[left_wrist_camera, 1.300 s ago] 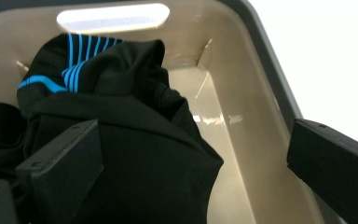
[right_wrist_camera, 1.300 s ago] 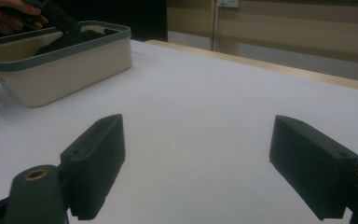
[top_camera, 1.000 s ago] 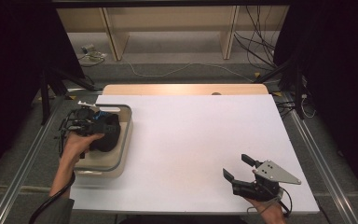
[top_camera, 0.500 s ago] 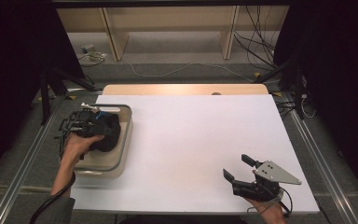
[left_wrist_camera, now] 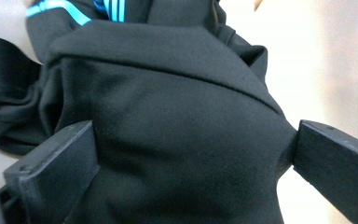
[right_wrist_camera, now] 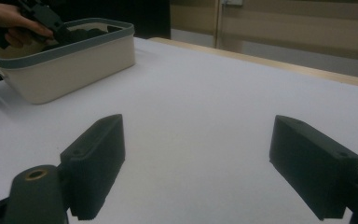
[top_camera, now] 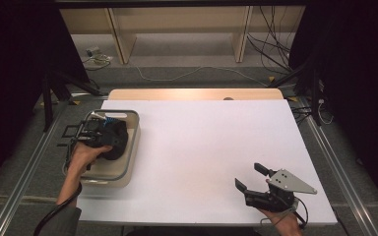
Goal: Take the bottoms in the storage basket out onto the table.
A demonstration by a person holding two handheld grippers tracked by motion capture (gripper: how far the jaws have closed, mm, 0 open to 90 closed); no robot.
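Black garment (top_camera: pixel 112 140), one piece with light-blue stripes, lay bunched in the single cream tub (top_camera: pixel 130 147) at about nine o'clock on the white worktop (top_camera: pixel 202 147). One left gripper (top_camera: pixel 92 135) reached down into the tub; in the left gripper view its fingers (left_wrist_camera: pixel 56 163) stood wide on either side of a hump of the cloth (left_wrist_camera: pixel 177 140), pressing against it but not closed on it. One right gripper (top_camera: pixel 256 184) rested near five o'clock on the worktop, well apart from the tub, its fingers (right_wrist_camera: pixel 98 158) spread wide with bare worktop between them. From the right gripper view the tub (right_wrist_camera: pixel 74 60) sat toward ten o'clock, the person's hand (right_wrist_camera: pixel 9 21) over its rim. Tub walls closed the garment in on all sides. Cables lay on the floor (top_camera: pixel 187 73) at twelve o'clock.
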